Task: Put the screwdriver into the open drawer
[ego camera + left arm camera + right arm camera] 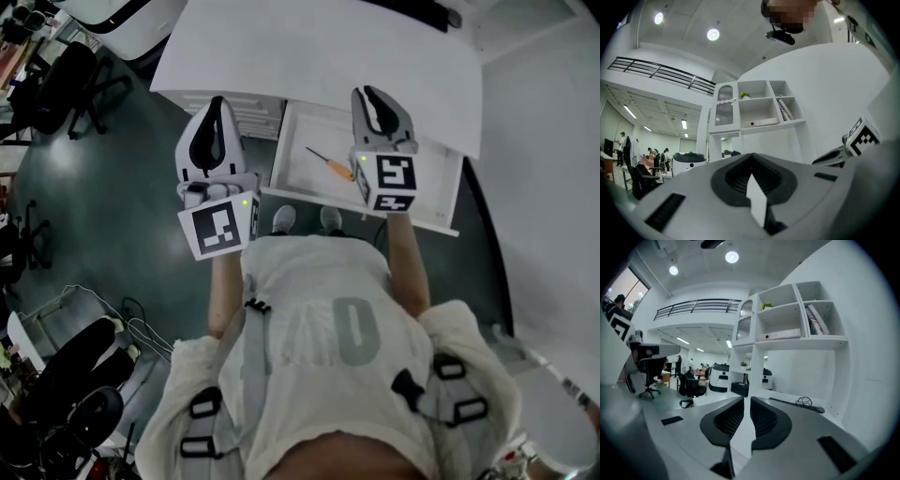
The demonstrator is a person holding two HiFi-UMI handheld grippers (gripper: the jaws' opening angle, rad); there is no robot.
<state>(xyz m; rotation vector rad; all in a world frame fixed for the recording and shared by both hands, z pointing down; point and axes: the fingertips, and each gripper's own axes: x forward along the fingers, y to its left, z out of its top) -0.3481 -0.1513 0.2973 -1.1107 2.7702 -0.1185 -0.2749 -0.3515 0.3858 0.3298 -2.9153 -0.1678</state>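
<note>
The screwdriver [330,164], thin with an orange handle, lies on the floor of the open white drawer [298,178] under the desk in the head view. Both grippers are held up above the drawer, apart from the screwdriver. My left gripper [217,101] is left of the drawer, and its fingertips meet with nothing between them [751,157]. My right gripper [367,92] hangs over the drawer's right half. A narrow slit shows between its jaws [749,399], and nothing is held. Neither gripper view shows the screwdriver or the drawer.
The white desk top [319,47] runs over the drawer's back. The person's shoes [283,218] stand at the drawer's front edge. A black office chair [75,75] is far left. A white wall shelf [759,108] is ahead, and a keyboard [797,404] lies on the desk.
</note>
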